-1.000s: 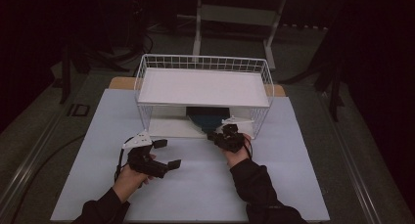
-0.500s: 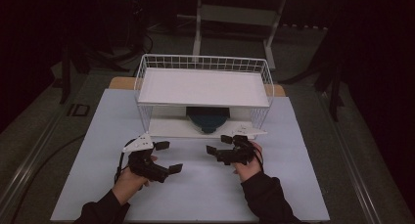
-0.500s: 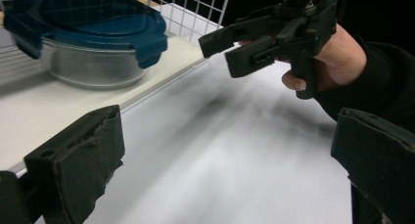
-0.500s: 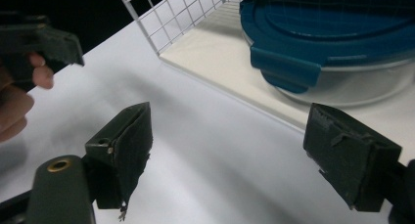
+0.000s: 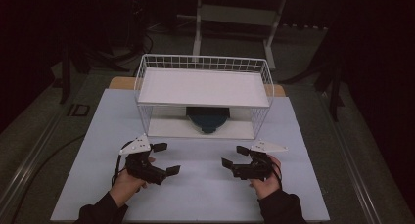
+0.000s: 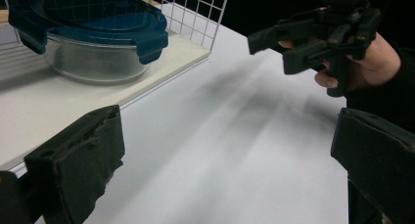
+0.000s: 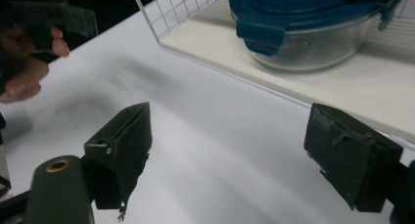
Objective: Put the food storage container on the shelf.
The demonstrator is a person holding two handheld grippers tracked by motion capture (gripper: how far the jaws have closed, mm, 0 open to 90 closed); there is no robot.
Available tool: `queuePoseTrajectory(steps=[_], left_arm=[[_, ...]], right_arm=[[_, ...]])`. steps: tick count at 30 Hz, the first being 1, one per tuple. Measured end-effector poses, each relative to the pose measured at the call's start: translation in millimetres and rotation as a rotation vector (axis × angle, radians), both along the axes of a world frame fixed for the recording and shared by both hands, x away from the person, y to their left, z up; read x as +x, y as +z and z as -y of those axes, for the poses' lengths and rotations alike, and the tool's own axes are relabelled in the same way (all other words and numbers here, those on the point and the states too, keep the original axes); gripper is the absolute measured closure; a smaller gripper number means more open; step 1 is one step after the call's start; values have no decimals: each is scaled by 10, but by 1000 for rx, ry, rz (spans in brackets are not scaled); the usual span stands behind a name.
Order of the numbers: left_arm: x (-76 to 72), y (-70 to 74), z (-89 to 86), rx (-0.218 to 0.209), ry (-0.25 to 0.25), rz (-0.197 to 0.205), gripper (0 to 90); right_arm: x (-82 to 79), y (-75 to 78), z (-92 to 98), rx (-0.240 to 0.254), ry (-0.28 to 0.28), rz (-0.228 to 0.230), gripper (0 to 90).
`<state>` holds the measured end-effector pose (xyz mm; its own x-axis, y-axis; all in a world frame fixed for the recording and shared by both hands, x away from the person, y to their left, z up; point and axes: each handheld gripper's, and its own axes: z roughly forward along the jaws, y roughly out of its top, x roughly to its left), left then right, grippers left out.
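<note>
A round glass container with a blue clip lid (image 5: 208, 119) stands on the lower shelf of a white wire rack (image 5: 203, 87), clear of both grippers. My left gripper (image 5: 166, 158) hovers over the white mat in front of the rack's left half, jaws wide apart and empty. My right gripper (image 5: 234, 156) is level with it on the right, also open and empty. In the left gripper view the container (image 6: 93, 38) sits up left, past my spread jaws. In the right gripper view the container (image 7: 313, 28) is ahead at upper right.
The rack's upper shelf (image 5: 205, 84) is a bare white board. A white mat (image 5: 205, 199) covers the table under both hands. A pale metal stand (image 5: 235, 13) rises behind the table. Dark floor lies around the table's sides.
My right gripper has drawn back from the rack's lower shelf toward the person, open, leaving the container on the shelf. The left gripper has barely moved.
</note>
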<state>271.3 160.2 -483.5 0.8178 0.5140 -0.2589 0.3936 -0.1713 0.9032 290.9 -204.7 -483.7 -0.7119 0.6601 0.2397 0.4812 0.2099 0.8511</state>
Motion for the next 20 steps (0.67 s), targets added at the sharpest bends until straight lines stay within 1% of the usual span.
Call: queuePoseTrajectory(steps=[2, 4, 8, 9, 14, 20], left_arm=[[0, -5, 1, 1, 0, 3, 0], [1, -10, 2, 3, 0, 1, 0], [0, -26, 5, 6, -1, 2, 0], [1, -40, 10, 9, -1, -2, 0], [-10, -56, 30, 13, -10, -4, 0], [-17, -48, 38, 9, -14, 3, 0]], right_arm=[[-58, -21, 41, -1, 7, -7, 178], [-102, -48, 61, -15, 10, -7, 177], [-156, -93, 86, -16, 15, -15, 178], [-207, -140, 94, -29, 18, -18, 178], [-202, -167, 85, -42, 17, -4, 179], [-181, -181, 102, -35, 9, -7, 179]])
